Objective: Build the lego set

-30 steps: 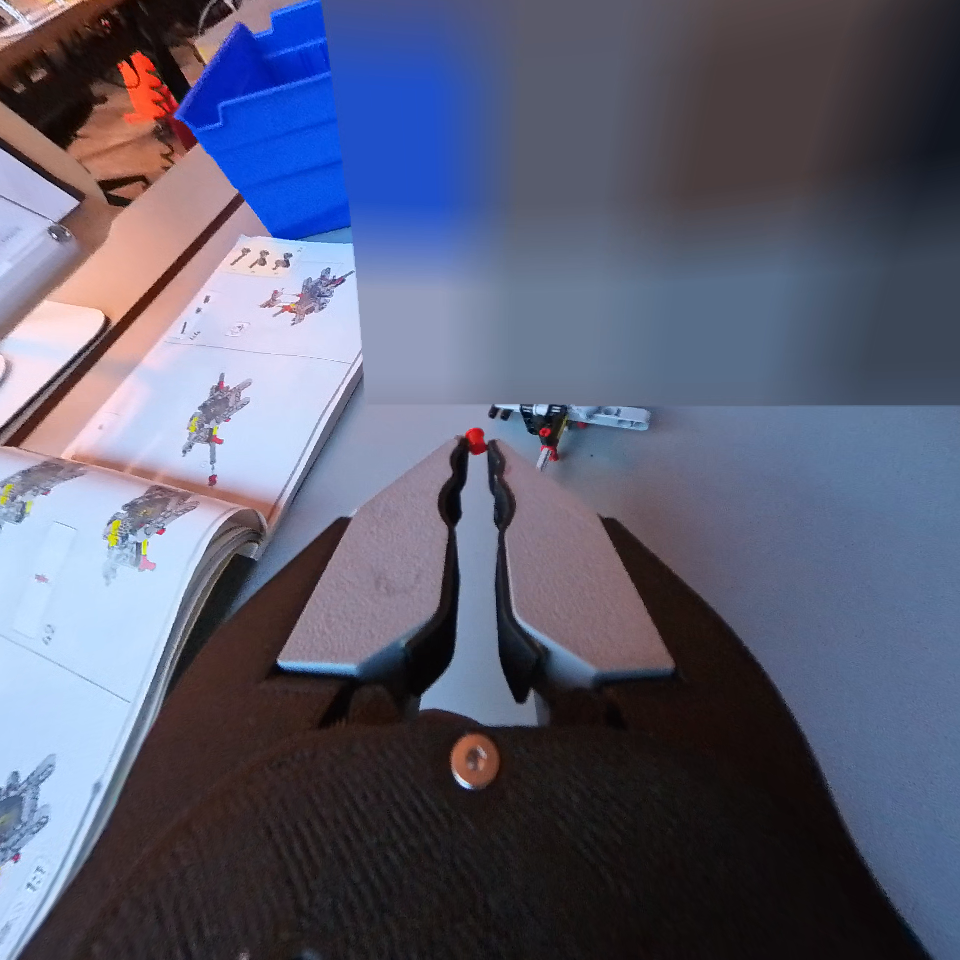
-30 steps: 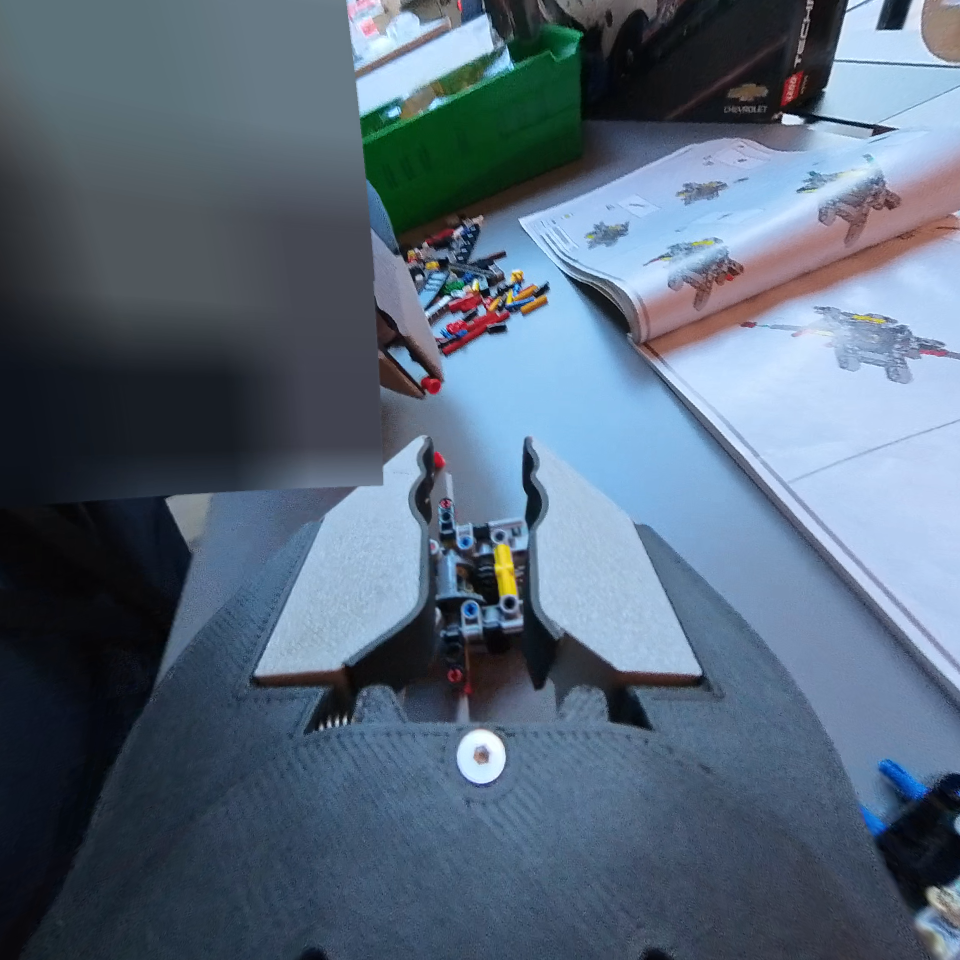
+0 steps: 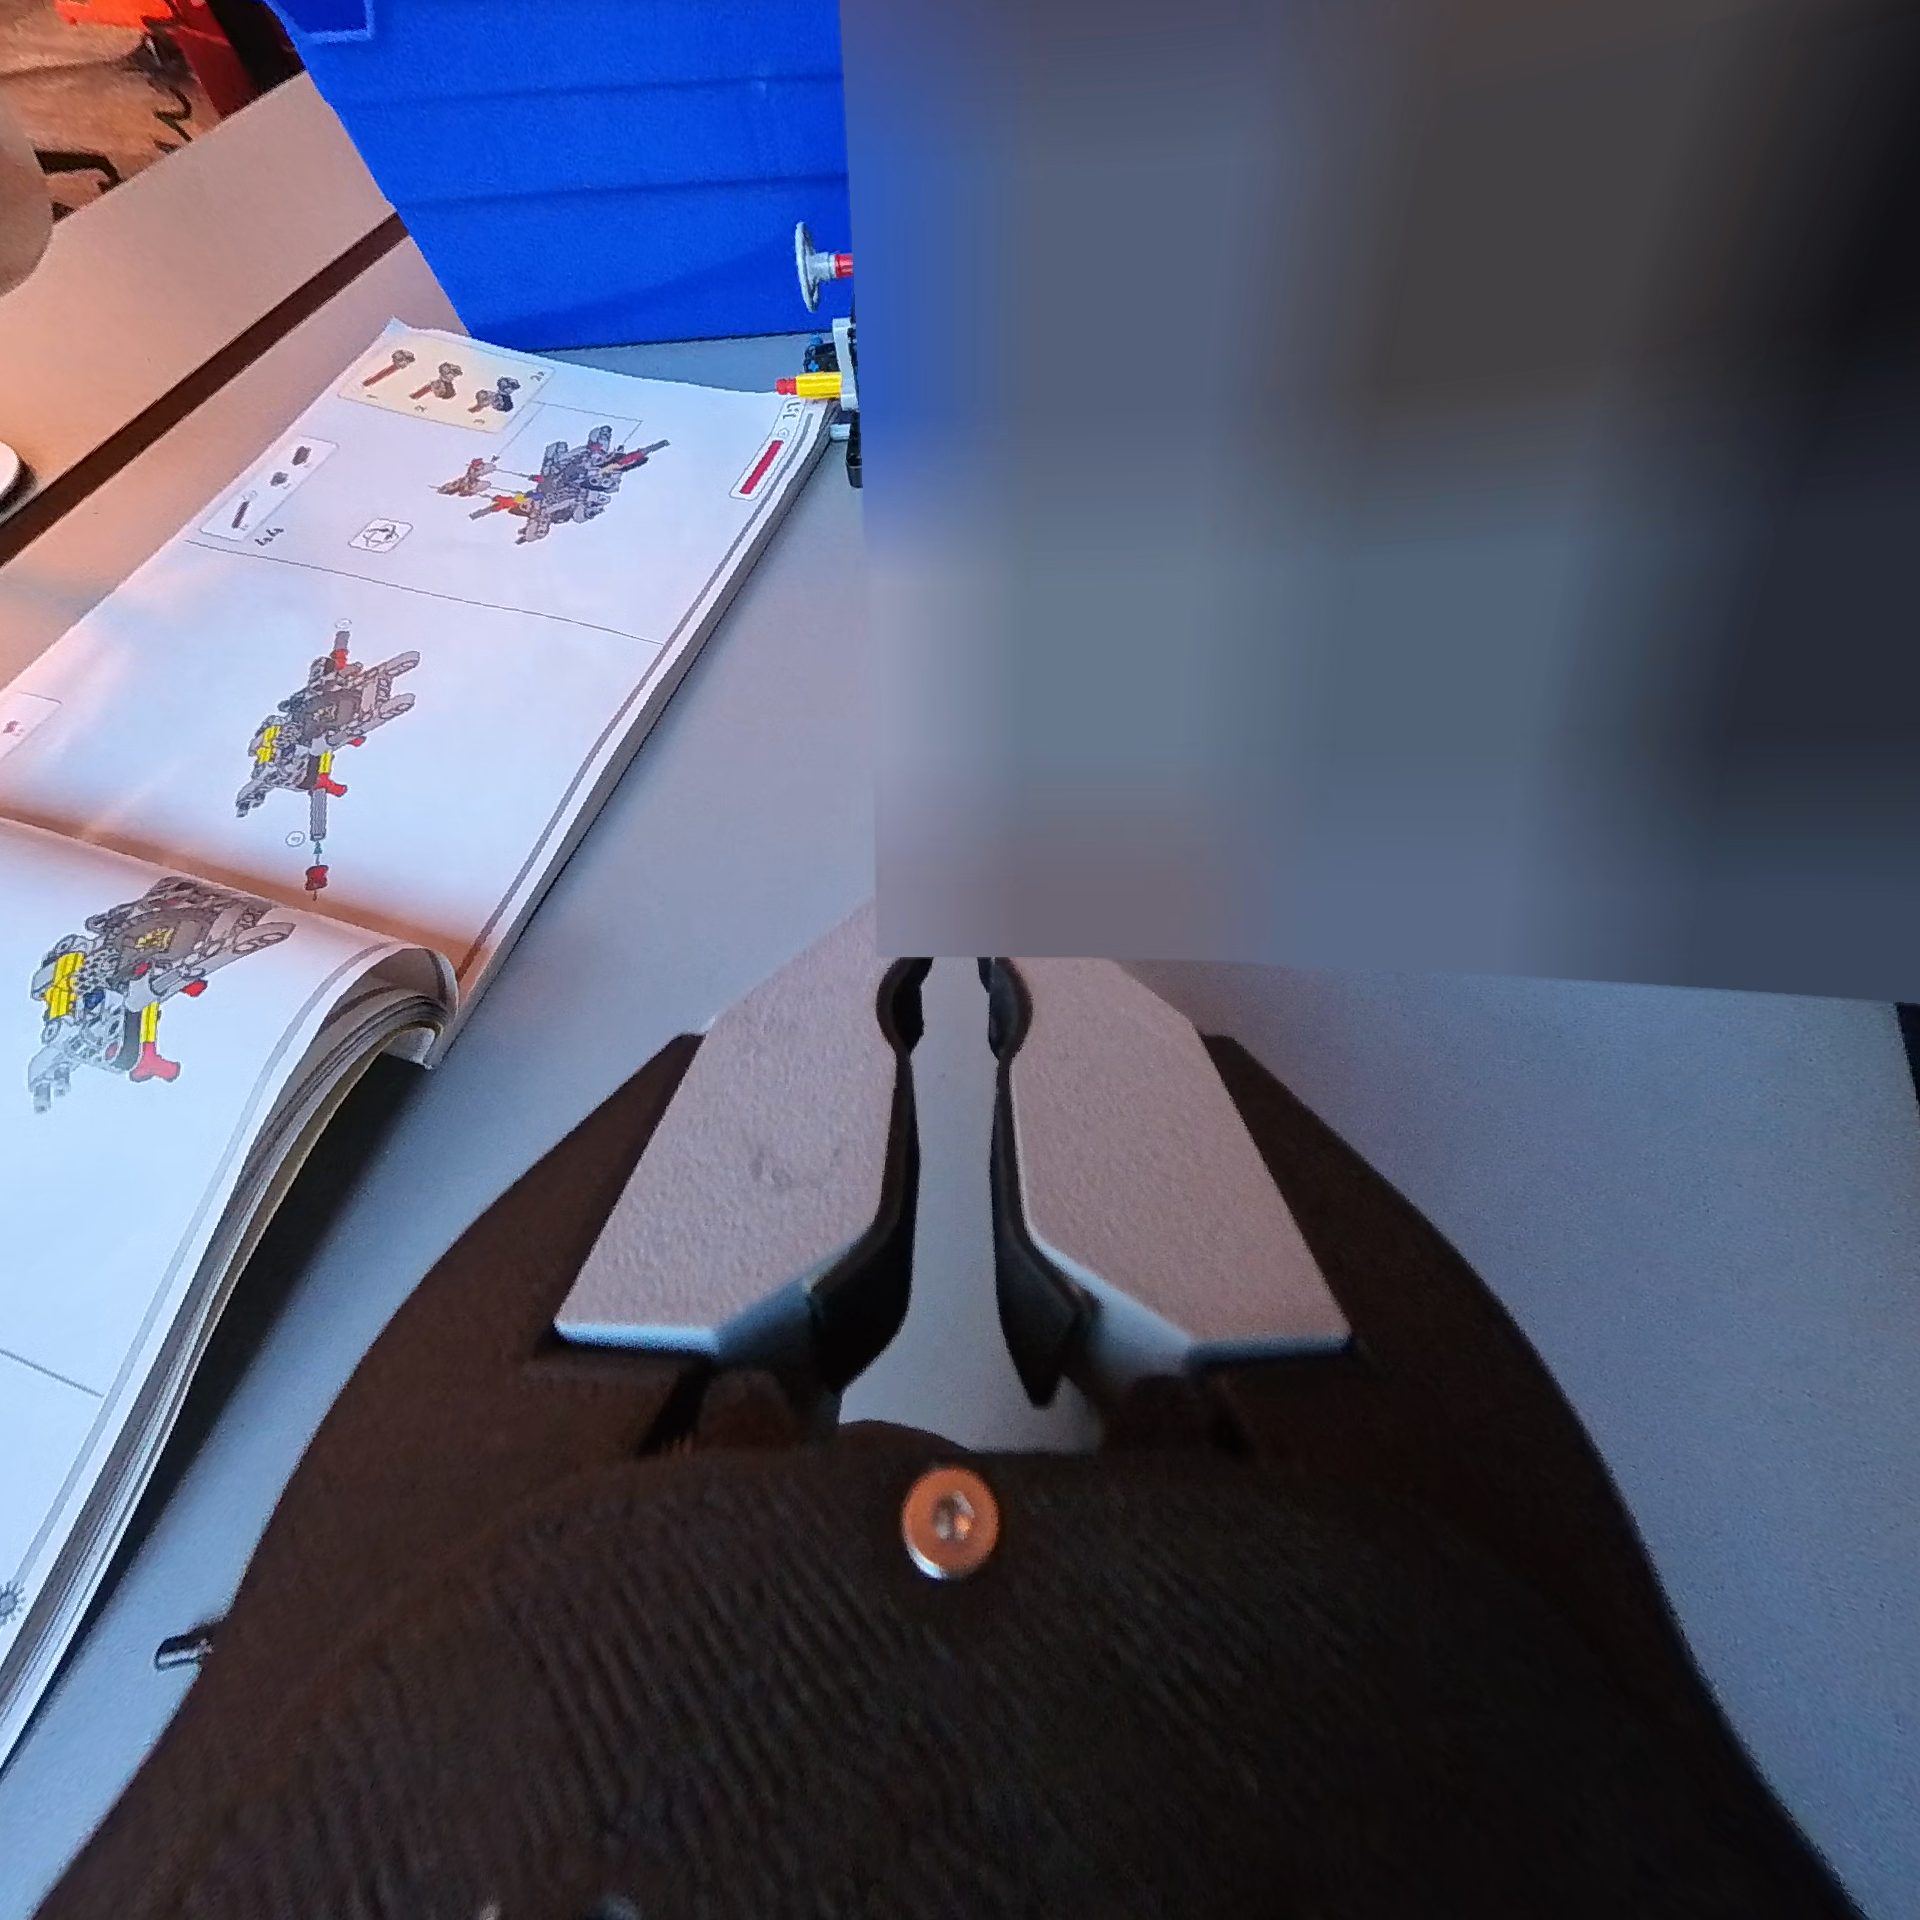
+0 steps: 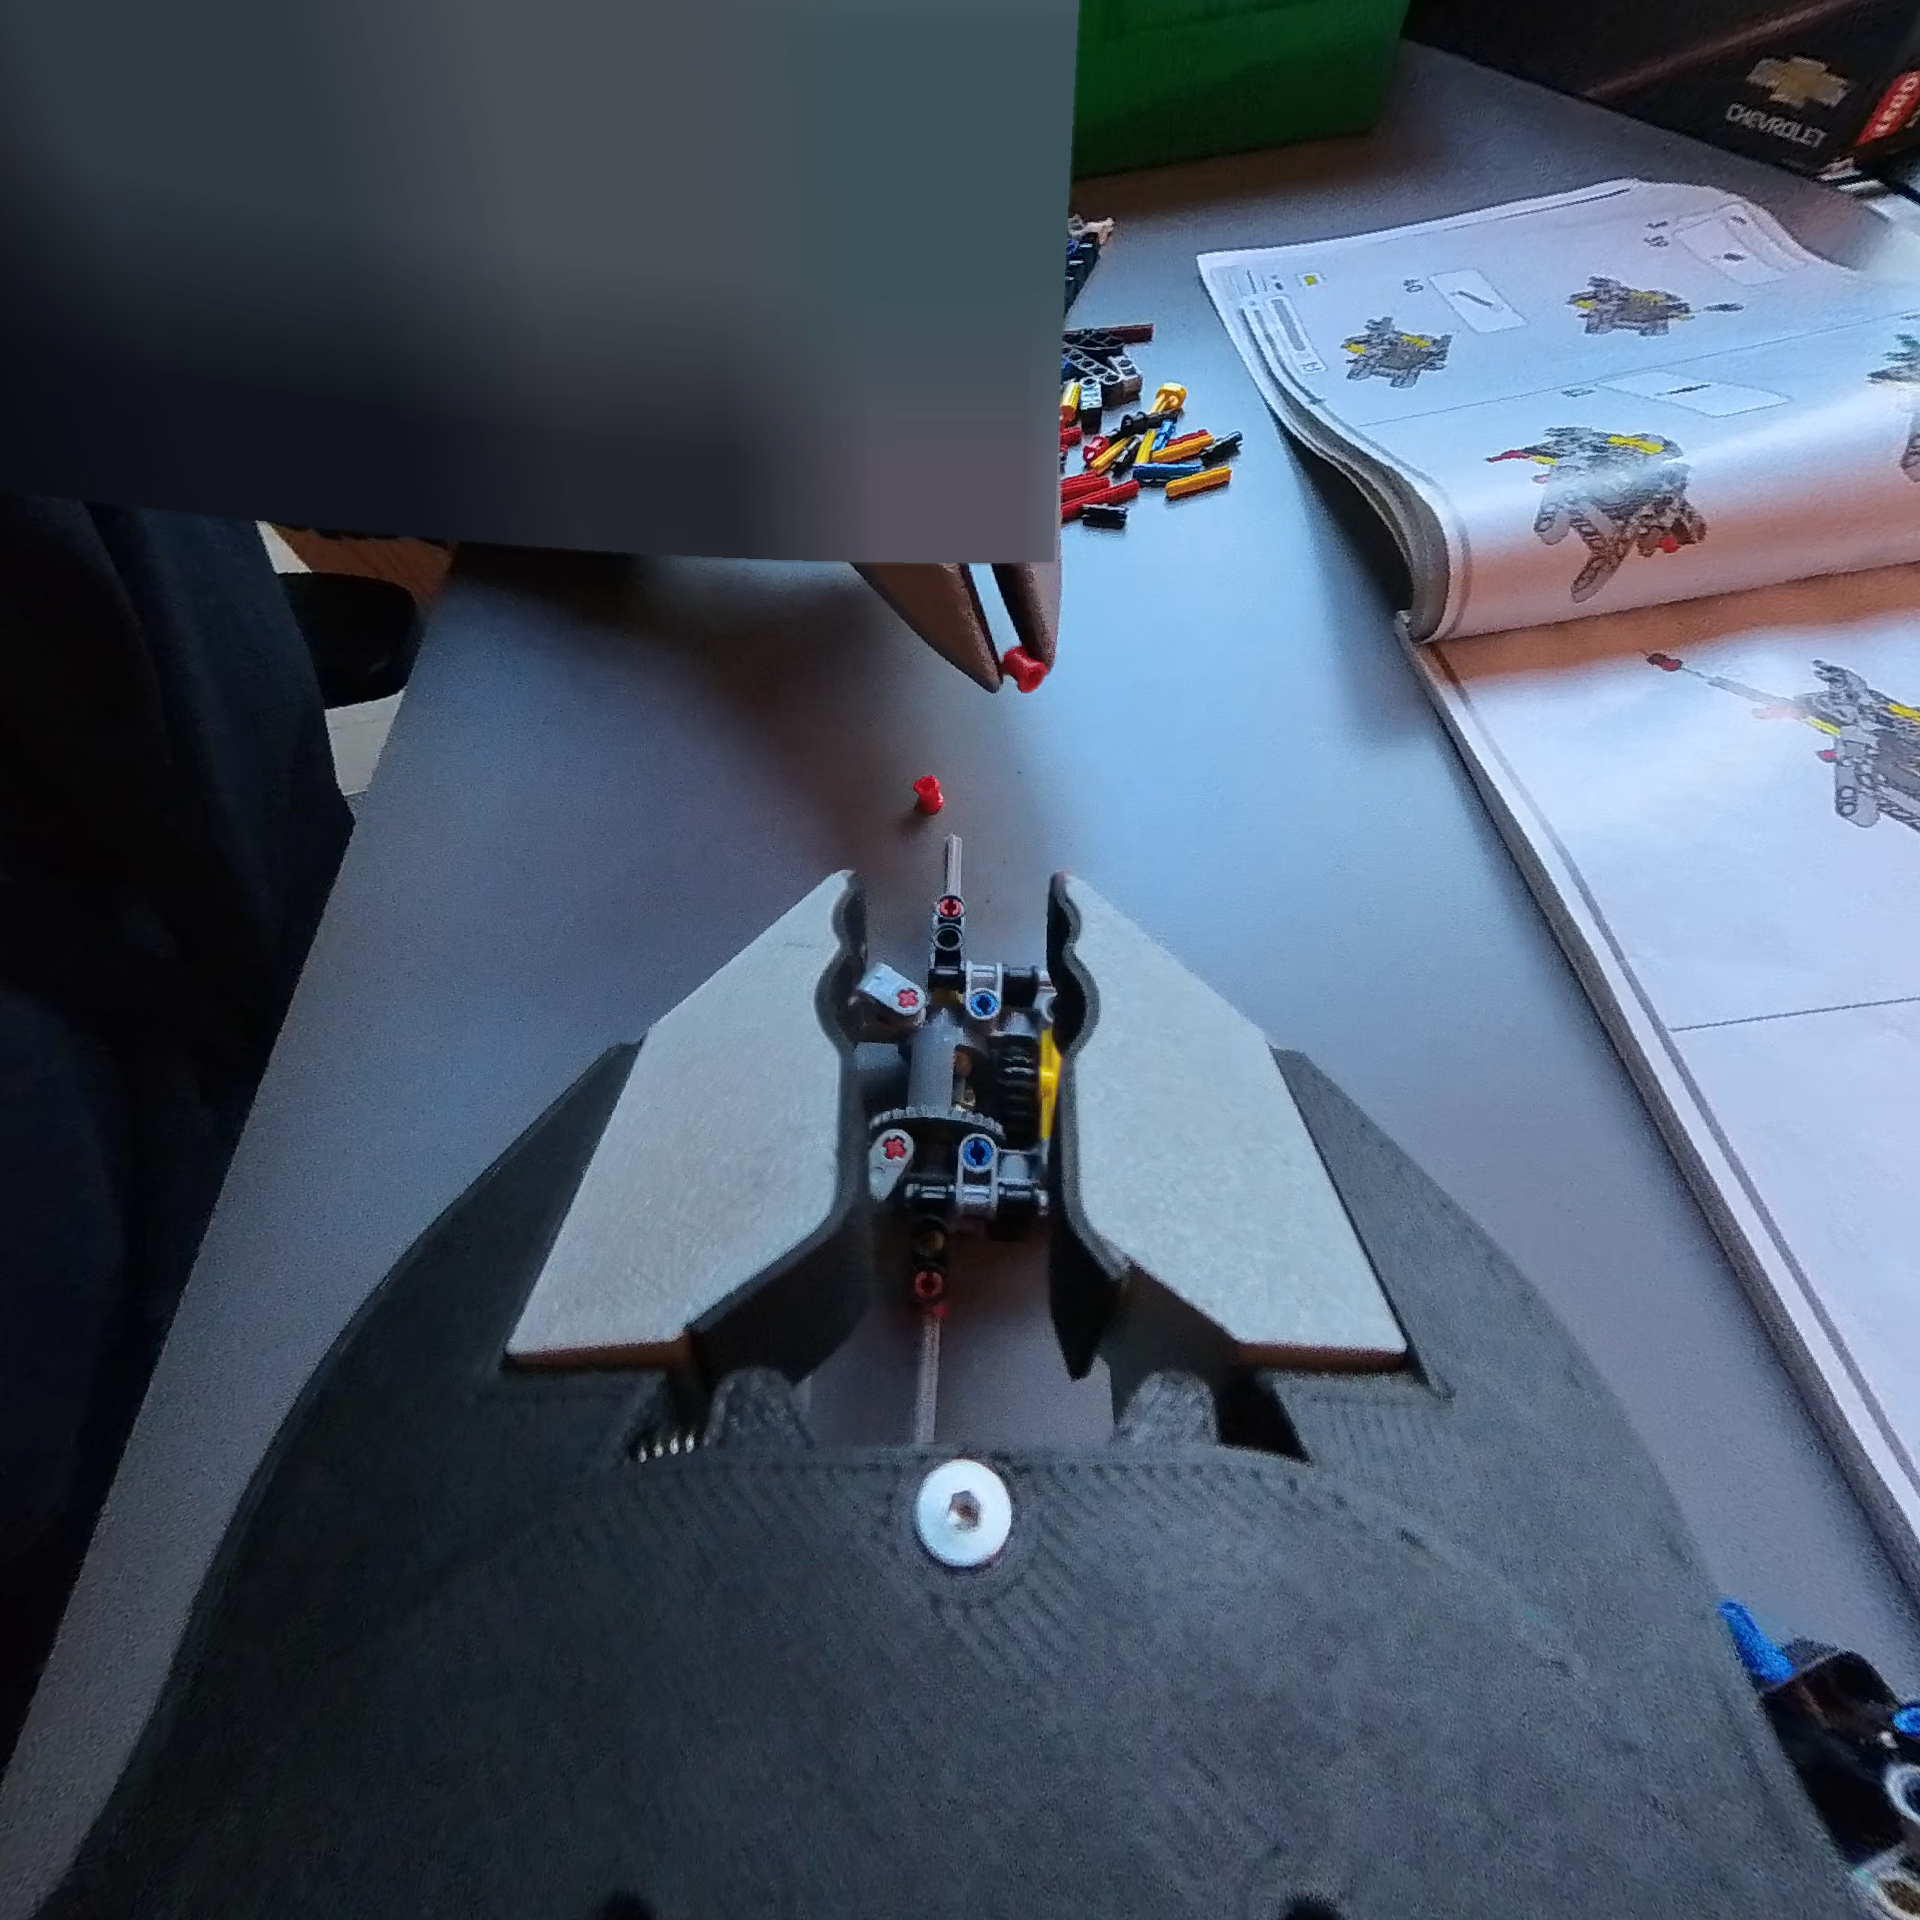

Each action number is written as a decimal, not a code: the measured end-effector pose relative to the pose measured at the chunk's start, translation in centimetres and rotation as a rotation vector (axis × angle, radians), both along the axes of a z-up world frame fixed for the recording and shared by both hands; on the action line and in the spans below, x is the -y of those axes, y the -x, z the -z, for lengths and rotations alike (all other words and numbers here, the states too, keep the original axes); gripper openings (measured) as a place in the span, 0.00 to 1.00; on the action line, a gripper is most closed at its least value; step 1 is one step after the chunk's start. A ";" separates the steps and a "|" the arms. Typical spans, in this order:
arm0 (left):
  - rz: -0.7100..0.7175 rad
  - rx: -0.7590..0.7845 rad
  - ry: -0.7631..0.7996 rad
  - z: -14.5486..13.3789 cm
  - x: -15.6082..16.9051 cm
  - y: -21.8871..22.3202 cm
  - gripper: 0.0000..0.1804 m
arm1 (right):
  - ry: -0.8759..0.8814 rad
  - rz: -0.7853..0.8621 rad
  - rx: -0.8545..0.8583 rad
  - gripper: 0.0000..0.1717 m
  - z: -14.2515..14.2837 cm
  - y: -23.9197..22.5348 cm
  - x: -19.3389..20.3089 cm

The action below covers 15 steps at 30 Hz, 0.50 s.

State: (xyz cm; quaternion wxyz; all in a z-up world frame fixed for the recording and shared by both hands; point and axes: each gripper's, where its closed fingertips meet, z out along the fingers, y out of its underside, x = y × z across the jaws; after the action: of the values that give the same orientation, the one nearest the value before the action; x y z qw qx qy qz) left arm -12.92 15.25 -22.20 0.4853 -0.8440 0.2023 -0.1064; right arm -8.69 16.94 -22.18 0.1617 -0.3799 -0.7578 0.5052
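Left wrist view sits low over the grey table [image 3: 1558,1143], looking along its fingers toward a blue bin [image 3: 623,156], close in. Right wrist view rides higher, tilted down and facing a green bin [image 4: 1226,83]. Both catch the table and the open instruction booklet [image 3: 312,675] [image 4: 1610,416], from opposite sides.

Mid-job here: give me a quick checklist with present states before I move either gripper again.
1. Right gripper clamps gear assembly on both sides: ok.
2. Left gripper grips red bush at its tips: ok.
3. Grey axle end bare, past the fingertips: ok.
4. Held bush lined up with axle: not ok, farther off and to the right.
5. Space ahead of axle free: not ok, loose red bush lies there.
6. Held bush's hole direction: cannot tell.
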 end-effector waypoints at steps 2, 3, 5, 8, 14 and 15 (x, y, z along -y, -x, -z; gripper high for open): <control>-0.002 0.001 -0.008 -0.2 0.0 0.0 0.02 | -0.005 -0.016 -0.008 0.18 -0.1 -0.2 0.3; -0.006 0.000 -0.014 -0.3 -0.1 0.1 0.02 | -0.011 -0.022 -0.016 0.18 -0.2 -0.3 0.4; -0.015 -0.008 -0.017 -0.3 -0.1 0.2 0.02 | -0.020 -0.036 -0.030 0.17 -0.4 -0.4 0.7; -0.022 -0.007 -0.016 -0.3 -0.1 0.4 0.02 | -0.026 -0.048 -0.032 0.17 -0.4 -0.6 1.0; -0.008 0.033 0.036 0.6 0.0 0.2 0.02 | -0.063 -0.092 -0.020 0.15 0.4 -1.0 2.0; -0.010 0.037 0.038 0.6 0.0 0.3 0.02 | -0.078 -0.103 -0.018 0.14 0.5 -1.2 2.2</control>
State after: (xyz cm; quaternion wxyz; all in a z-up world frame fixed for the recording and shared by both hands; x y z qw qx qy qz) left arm -13.19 15.30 -22.78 0.4732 -0.8519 0.1872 -0.1234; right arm -7.54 14.78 -22.72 0.1571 -0.3295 -0.7940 0.4861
